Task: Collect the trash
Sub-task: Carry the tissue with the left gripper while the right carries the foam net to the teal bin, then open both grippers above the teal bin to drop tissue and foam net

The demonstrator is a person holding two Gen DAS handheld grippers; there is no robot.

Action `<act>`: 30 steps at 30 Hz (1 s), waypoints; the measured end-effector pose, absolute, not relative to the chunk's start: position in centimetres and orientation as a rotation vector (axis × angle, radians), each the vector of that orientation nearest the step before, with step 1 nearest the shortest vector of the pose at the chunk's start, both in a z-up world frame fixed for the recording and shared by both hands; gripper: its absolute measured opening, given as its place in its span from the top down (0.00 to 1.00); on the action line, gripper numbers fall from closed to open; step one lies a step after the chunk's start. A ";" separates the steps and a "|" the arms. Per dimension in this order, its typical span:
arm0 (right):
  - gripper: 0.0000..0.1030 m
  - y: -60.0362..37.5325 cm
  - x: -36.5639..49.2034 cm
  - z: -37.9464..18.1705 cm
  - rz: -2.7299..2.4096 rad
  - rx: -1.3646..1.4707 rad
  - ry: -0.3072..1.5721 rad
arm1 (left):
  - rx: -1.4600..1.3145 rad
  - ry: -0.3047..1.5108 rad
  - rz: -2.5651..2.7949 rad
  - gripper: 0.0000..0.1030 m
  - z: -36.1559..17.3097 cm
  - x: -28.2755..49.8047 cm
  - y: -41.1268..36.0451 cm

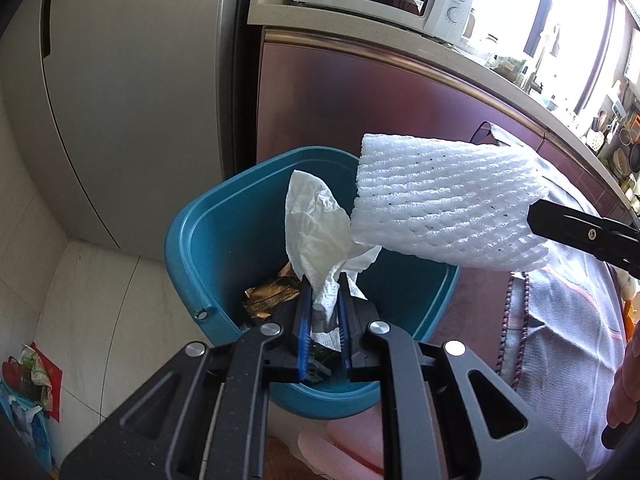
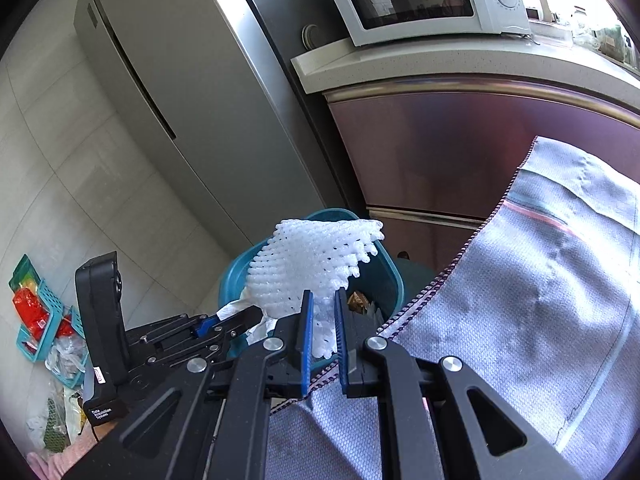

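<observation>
Hovering over teal bin (image 1: 188, 248): left gripper (image 1: 323, 304) clenched on paper towel (image 1: 316, 232), bin mouth directly beyond fingertips; right gripper (image 2: 321, 312) pinched foam fruit net (image 2: 316, 264), bin just ahead too; left nearer.

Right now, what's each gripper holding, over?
Left gripper shut on paper towel, over teal bin. Right gripper shut on foam net, at bin's rim. Nothing blocking.
</observation>
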State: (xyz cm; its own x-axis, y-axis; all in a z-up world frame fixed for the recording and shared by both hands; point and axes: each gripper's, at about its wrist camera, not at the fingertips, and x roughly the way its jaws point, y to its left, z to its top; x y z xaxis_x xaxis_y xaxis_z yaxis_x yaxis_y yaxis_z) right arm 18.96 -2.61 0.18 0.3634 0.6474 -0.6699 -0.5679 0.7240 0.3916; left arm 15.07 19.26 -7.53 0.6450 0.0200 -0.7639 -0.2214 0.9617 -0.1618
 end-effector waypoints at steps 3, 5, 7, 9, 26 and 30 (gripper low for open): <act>0.91 -1.7 19.4 -0.1 0.780 0.077 0.922 | -0.255 0.874 0.141 0.87 -8.2 15.5 19.4; 0.91 -1.2 19.7 -0.3 0.779 0.066 0.931 | -0.260 0.885 0.139 0.87 -8.6 16.0 19.6; 0.91 -0.6 20.0 -0.6 0.778 0.053 0.939 | -0.264 0.893 0.141 0.87 -9.1 16.4 19.7; 0.91 -0.1 20.4 -0.8 0.772 0.038 0.950 | -0.273 0.897 0.145 0.86 -9.6 16.5 19.9; 0.85 2.8 21.8 -3.1 0.750 -0.028 1.055 | -0.355 0.898 0.137 0.67 -11.0 17.2 21.6; 0.84 1.6 21.2 -3.0 0.754 -0.007 1.044 | -0.327 0.864 0.135 0.63 -9.8 16.5 21.1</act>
State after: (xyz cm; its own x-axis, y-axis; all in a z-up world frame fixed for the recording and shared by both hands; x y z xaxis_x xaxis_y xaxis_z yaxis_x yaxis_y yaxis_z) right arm 21.15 1.64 -3.00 0.2789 0.5591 -0.7808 -0.5656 0.7527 0.3370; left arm 16.47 21.12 -9.79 0.6448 -0.0153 -0.7642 -0.2473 0.9419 -0.2275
